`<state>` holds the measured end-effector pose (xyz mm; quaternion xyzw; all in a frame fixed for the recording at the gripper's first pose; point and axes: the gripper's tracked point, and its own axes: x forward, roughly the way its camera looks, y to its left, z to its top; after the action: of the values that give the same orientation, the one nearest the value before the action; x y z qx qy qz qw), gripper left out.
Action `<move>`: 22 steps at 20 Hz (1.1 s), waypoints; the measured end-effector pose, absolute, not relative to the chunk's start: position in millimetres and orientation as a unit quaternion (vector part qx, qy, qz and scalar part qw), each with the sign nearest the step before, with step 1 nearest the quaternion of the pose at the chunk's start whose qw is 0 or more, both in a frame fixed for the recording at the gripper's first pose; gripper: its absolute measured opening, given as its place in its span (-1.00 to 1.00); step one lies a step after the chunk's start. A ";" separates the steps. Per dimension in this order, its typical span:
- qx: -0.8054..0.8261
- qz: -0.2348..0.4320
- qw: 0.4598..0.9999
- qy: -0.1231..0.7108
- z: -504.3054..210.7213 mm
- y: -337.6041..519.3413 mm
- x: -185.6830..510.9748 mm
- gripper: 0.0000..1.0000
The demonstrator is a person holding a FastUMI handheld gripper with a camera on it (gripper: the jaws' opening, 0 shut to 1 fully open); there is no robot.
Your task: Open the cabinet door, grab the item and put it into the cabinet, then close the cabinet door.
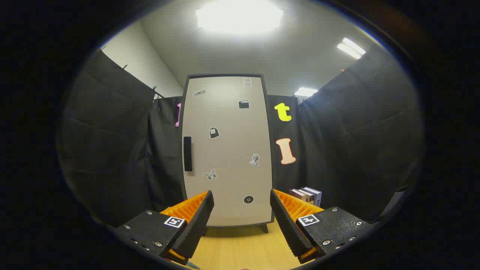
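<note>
A tall grey cabinet (227, 150) stands upright on the wooden table straight ahead of the fingers, its door shut and dotted with small stickers. A dark vertical handle (187, 153) sits on the door's left side at mid height. My gripper (242, 204) is open, fingers spread wide with nothing between them, held a short way in front of the door's lower part. Several books (306, 195) stand just right of the cabinet's foot, beyond the right finger.
The light wooden table top (243, 247) runs from under the fingers to the cabinet's legs. Black cloth walls close in on the left, right and behind the cabinet. Bright ceiling lights shine above.
</note>
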<state>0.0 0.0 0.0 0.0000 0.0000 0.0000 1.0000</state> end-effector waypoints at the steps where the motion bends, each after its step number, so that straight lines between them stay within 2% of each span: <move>1: 0.001 -0.002 1.000 0.001 -0.6 -0.8 0.4 0.87; 22: 0.006 -0.002 1.000 0.002 1.1 -4.8 0.5 0.87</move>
<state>0.5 -4.8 1.1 0.0060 0.0020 -0.0016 1.0000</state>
